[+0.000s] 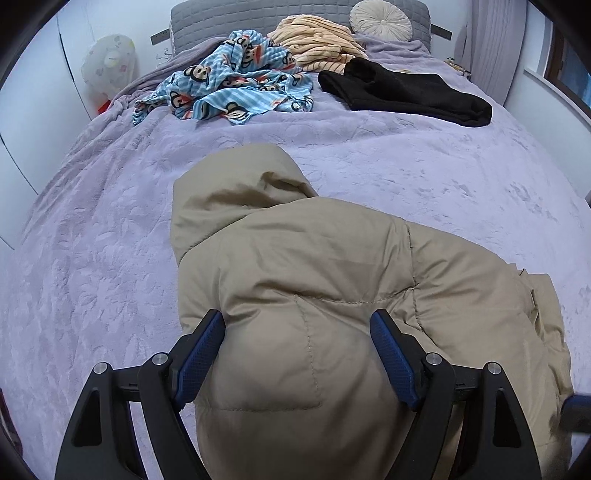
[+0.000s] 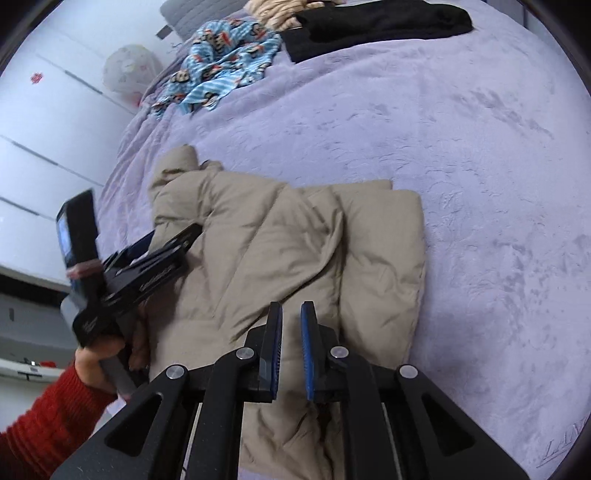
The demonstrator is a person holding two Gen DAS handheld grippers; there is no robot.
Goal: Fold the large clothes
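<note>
Jacket between wide left jaws, right tool nearly shut

Jacket (image 1: pixel 314 295), tan and padded, lies partly folded on the purple bed (image 1: pixel 443 184), hood toward the headboard. The left tool (image 1: pixel 297 332) points down at it with jaws spread wide; a puffy bulge of the jacket fills the gap between them, and the blue pads (image 1: pixel 201 354) sit at its sides, though whether they press it I cannot tell. In the right wrist view the left tool (image 2: pixel 173 240) sits at the jacket's (image 2: pixel 277 258) left edge, held by a hand (image 2: pixel 96 358) in a red sleeve (image 2: pixel 44 413).

The right tool (image 2: pixel 291 310) hangs over the jacket's near part, jaws almost together with only a thin slit between them and no cloth visibly pinched.

Farther up the bed, well apart from the jacket, lie a blue monkey-print cloth (image 1: pixel 236 85), a peach striped garment (image 1: pixel 317 40), and a black garment (image 1: pixel 406 92). A round cushion (image 1: pixel 380 20) leans on the grey headboard (image 1: pixel 221 18). Nothing lies between the tools and the jacket.
</note>
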